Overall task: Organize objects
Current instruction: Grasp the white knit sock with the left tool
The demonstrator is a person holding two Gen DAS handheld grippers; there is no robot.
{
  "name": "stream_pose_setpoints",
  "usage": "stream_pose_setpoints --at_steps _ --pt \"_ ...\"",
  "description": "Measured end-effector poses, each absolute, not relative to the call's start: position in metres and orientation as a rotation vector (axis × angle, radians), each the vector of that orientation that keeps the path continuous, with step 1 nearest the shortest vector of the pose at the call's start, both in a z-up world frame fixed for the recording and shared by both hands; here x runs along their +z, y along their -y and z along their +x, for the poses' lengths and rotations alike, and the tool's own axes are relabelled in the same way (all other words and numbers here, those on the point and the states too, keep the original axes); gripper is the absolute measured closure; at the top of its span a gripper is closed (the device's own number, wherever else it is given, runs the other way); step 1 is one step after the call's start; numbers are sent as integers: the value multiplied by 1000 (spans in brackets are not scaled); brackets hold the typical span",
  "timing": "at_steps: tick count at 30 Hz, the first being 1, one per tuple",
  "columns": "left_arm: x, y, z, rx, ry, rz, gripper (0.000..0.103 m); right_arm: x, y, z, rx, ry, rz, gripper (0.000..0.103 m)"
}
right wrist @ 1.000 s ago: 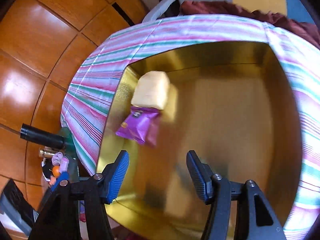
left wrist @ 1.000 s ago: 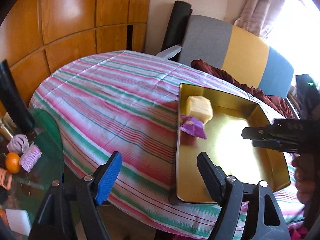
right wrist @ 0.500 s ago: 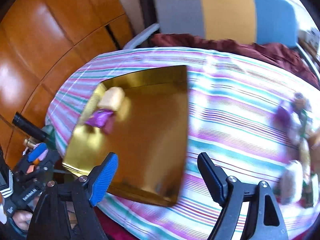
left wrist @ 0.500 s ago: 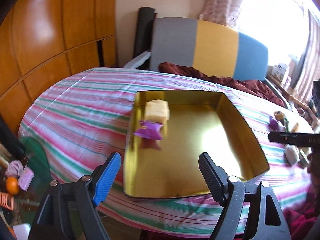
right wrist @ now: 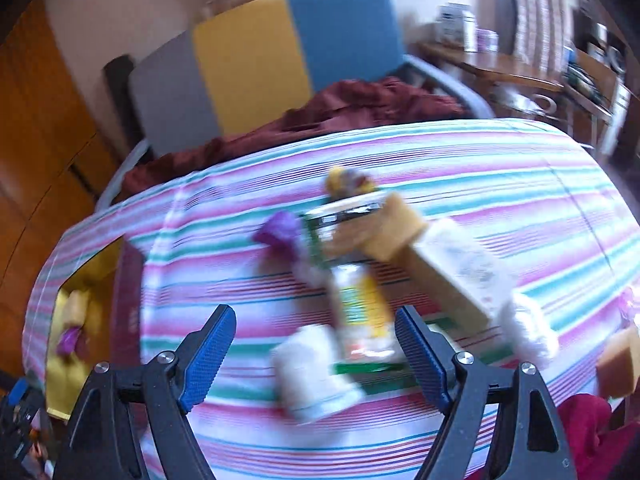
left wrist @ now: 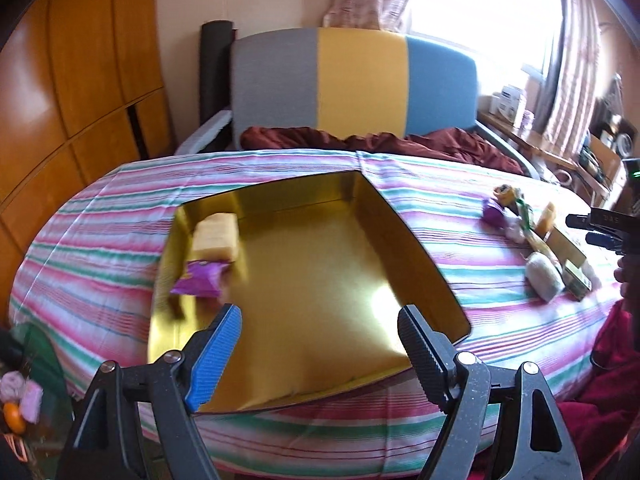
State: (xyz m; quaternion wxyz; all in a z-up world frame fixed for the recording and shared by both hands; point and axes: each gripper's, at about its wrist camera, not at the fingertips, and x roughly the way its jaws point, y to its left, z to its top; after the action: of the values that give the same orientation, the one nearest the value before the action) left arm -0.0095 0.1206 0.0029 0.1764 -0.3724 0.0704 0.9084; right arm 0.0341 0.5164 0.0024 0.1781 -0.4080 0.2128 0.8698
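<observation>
Starting at the far left of the left wrist view: wooden panels (left wrist: 80, 80) lining the wall, and low in the corner an orange (left wrist: 14, 418) sitting beside some pale pink things on a glass side table (left wrist: 44, 356). Moving right onto the striped cloth (left wrist: 100, 232) covering the main table. Resting on that cloth, a gold tray (left wrist: 416, 252), shallow and open-topped. Lying in the tray's far left corner, a yellow block (left wrist: 216, 234). Lying just in front of it, a purple packet (left wrist: 200, 280), both keeping close to the left wall. Hovering over the tray's near edge, the left gripper (left wrist: 319, 314), spreading its fingers wide and gripping nothing.

Standing behind the table, a chair back (left wrist: 356, 80) in grey, yellow and blue, with a maroon cloth (left wrist: 360, 142) bunching at its foot.

Further right, well apart from the tray, lying in a loose heap on the cloth: a small purple wrapper (left wrist: 493, 213), a grey-white pouch (left wrist: 542, 276), a gold box (left wrist: 568, 248) and other small packs too blurred to name.

Looking down through the right wrist view, all heavily blurred: the right gripper (right wrist: 315, 314) hanging over the heap's near side, holding its fingers wide apart with nothing clamped. Showing between the tips, the pouch and a yellow-green tube (right wrist: 360, 304). Lying beyond and toward the right, a tan block (right wrist: 392, 224) and a long pale box (right wrist: 460, 272).
</observation>
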Motion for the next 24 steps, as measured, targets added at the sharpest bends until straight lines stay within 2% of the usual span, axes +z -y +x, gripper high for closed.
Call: stream_pose_setpoints --at_steps 2,6,11,24 --pt "2 -132 -8 2543 -234 -1048 22 -9 -538 44 2393 -710 -1112 20" --pt "-2 -157 -4 2479 -269 -1030 20 -26 -577 61 2275 -1062 -1021 19" --pt "-6 -192 1 2382 -314 -1021 20 -33 -596 80 2183 -1244 -919 19" --pt "-24 -280 9 2194 -391 -1004 22 -39 -601 85 2183 -1377 -878 19"
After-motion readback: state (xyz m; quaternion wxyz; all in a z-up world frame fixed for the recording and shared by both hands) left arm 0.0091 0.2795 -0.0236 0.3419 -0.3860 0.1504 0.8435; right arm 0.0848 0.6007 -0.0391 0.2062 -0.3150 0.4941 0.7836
